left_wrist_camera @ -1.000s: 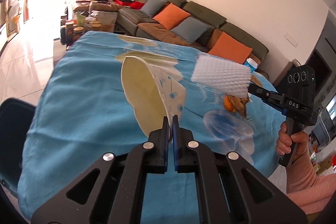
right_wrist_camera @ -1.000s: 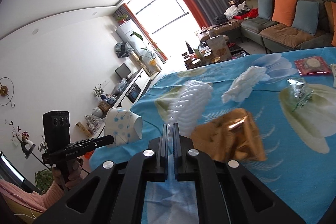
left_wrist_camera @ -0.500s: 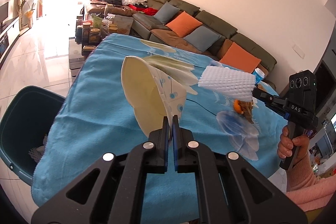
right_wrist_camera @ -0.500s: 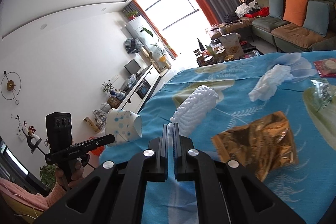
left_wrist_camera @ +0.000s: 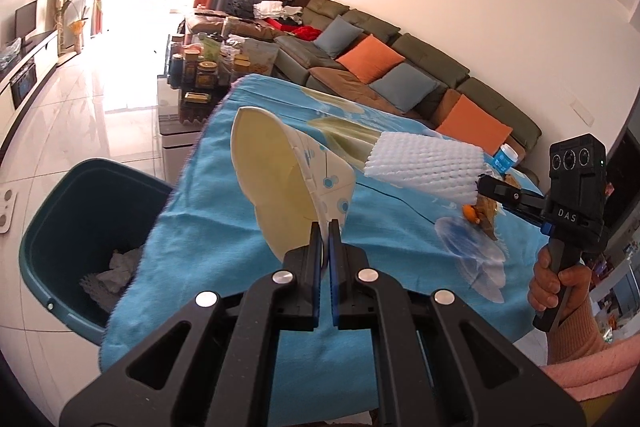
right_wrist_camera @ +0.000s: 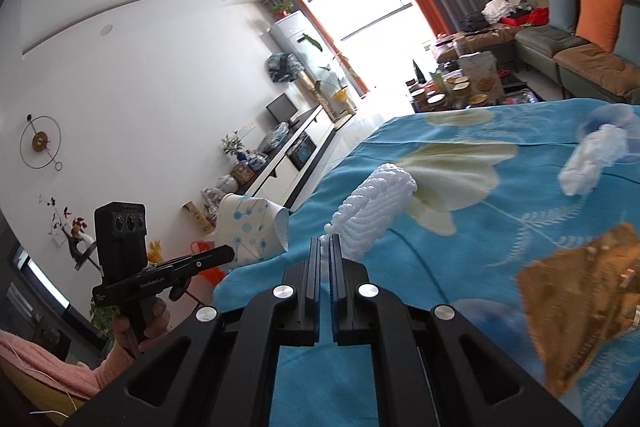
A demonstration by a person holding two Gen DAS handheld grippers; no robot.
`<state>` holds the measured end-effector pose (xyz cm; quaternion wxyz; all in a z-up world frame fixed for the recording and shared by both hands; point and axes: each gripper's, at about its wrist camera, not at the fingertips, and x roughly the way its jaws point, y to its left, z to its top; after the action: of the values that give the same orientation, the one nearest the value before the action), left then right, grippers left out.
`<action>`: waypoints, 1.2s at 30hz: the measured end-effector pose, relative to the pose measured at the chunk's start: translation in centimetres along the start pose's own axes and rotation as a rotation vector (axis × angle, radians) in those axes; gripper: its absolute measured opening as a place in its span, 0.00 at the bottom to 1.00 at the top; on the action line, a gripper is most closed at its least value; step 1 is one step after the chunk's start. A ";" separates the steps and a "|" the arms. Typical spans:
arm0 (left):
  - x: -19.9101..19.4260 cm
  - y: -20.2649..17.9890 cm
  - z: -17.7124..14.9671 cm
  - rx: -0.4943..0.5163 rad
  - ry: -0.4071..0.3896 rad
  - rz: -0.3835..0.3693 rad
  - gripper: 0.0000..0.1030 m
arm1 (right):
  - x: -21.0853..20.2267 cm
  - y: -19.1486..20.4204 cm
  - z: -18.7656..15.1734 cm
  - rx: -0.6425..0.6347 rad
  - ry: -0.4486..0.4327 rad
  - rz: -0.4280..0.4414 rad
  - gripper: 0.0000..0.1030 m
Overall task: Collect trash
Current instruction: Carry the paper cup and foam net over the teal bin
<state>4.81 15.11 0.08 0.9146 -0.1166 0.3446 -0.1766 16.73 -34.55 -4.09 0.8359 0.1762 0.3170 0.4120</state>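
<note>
My left gripper (left_wrist_camera: 325, 227) is shut on the rim of a crushed paper cup (left_wrist_camera: 288, 183), white with blue dots, held above the table's left edge. The cup also shows in the right wrist view (right_wrist_camera: 250, 229). My right gripper (right_wrist_camera: 325, 241) is shut on a white foam net sleeve (right_wrist_camera: 376, 209), also seen in the left wrist view (left_wrist_camera: 426, 167), held above the blue tablecloth (left_wrist_camera: 224, 227). A dark green trash bin (left_wrist_camera: 60, 227) stands on the floor at the left, below the table edge, with white trash inside.
On the tablecloth lie a gold foil wrapper (right_wrist_camera: 584, 303), a crumpled white tissue (right_wrist_camera: 592, 159) and a blue-capped bottle (left_wrist_camera: 505, 157). A low table with jars (left_wrist_camera: 204, 71) and a sofa (left_wrist_camera: 400, 75) stand beyond.
Both grippers have moved left toward the table's edge with their loads. The trash bin has come fully into the left wrist view.
</note>
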 end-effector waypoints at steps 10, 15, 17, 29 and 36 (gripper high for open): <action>-3.1 3.0 -0.4 -0.045 -0.036 0.062 0.04 | 4.6 2.4 0.9 -0.049 0.059 0.080 0.03; -4.1 4.8 -0.4 -0.069 -0.045 0.093 0.04 | 7.1 4.0 1.3 -0.075 0.094 0.123 0.03; -4.6 5.6 -0.4 -0.081 -0.049 0.107 0.04 | 8.0 4.6 1.5 -0.086 0.108 0.139 0.03; -6.5 9.1 -0.7 -0.127 -0.066 0.186 0.04 | 13.0 8.0 1.8 -0.132 0.186 0.185 0.03; -6.4 11.0 -0.9 -0.155 -0.053 0.226 0.04 | 15.7 9.4 2.2 -0.155 0.228 0.188 0.03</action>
<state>2.38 27.62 -0.52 0.9257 -0.1518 0.3439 -0.0425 20.01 -16.47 -3.25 0.7634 0.0921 0.3591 0.5290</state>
